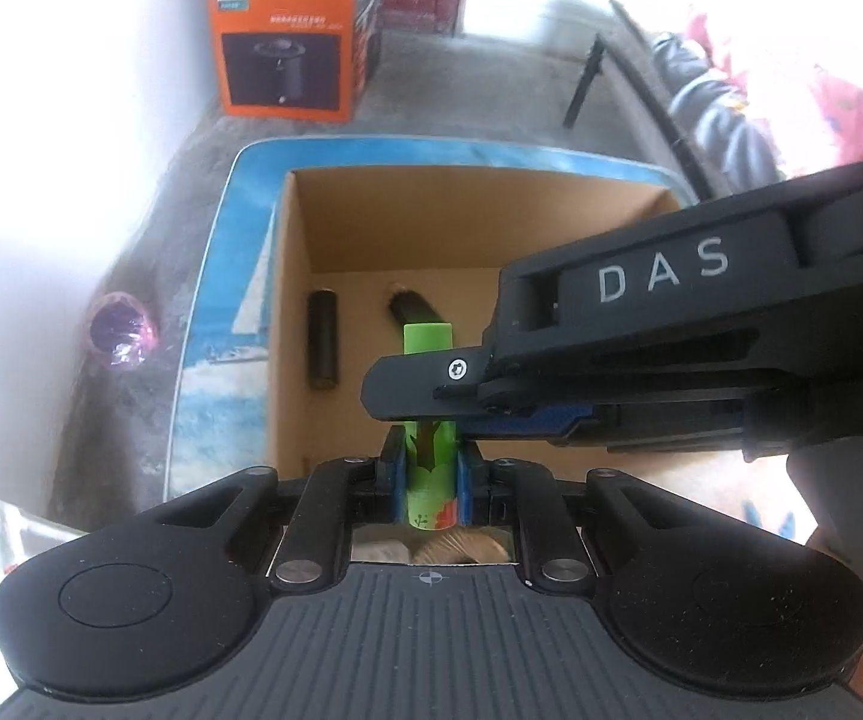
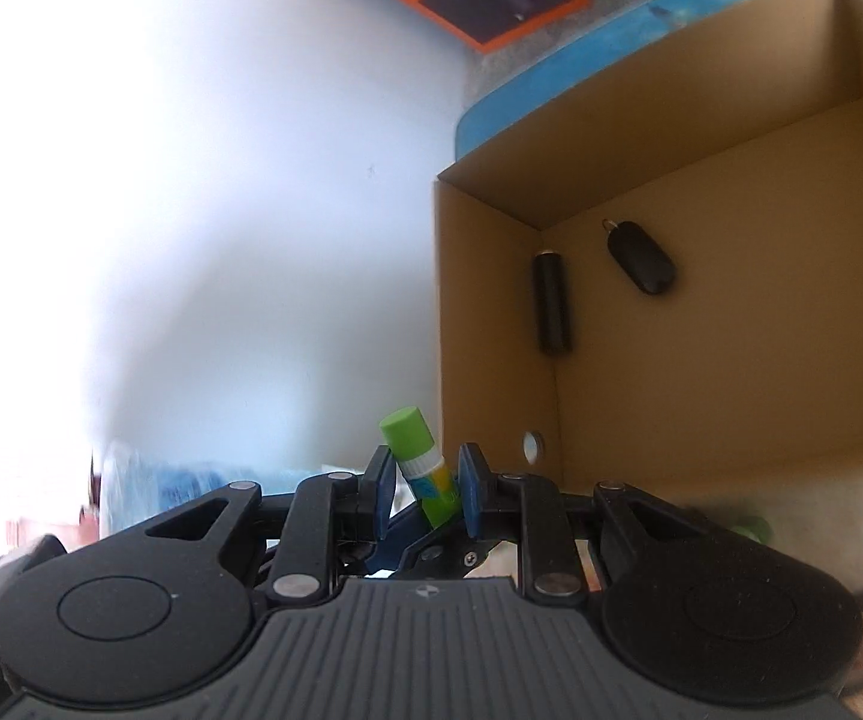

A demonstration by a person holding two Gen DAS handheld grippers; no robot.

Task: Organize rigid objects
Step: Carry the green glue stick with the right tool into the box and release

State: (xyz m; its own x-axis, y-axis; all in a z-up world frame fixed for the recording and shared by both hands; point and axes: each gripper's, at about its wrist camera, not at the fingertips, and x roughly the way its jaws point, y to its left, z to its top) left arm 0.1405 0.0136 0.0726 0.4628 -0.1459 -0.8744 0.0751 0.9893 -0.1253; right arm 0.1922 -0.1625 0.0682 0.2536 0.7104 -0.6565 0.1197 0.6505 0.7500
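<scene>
A green glue stick (image 1: 428, 480) with a lime cap stands between the blue pads of my left gripper (image 1: 428, 489), which is shut on its lower end. My right gripper (image 1: 425, 396) reaches in from the right and crosses the same stick higher up. In the right wrist view the right gripper (image 2: 425, 489) is shut on the glue stick (image 2: 416, 450), its cap tilted up to the left. Just beneath, part of the left gripper (image 2: 407, 546) shows. Beyond lies an open cardboard box (image 1: 293, 276) holding a black cylinder (image 1: 321, 339) and a black key fob (image 2: 641, 258).
The cardboard box (image 2: 491, 312) sits on a blue surface with a sailboat print (image 1: 221, 324). An orange appliance carton (image 1: 287, 42) stands on the grey floor behind. A purple-pink object (image 1: 121, 330) lies on the floor at left. A small round disc (image 2: 532, 446) shows on the box's near wall.
</scene>
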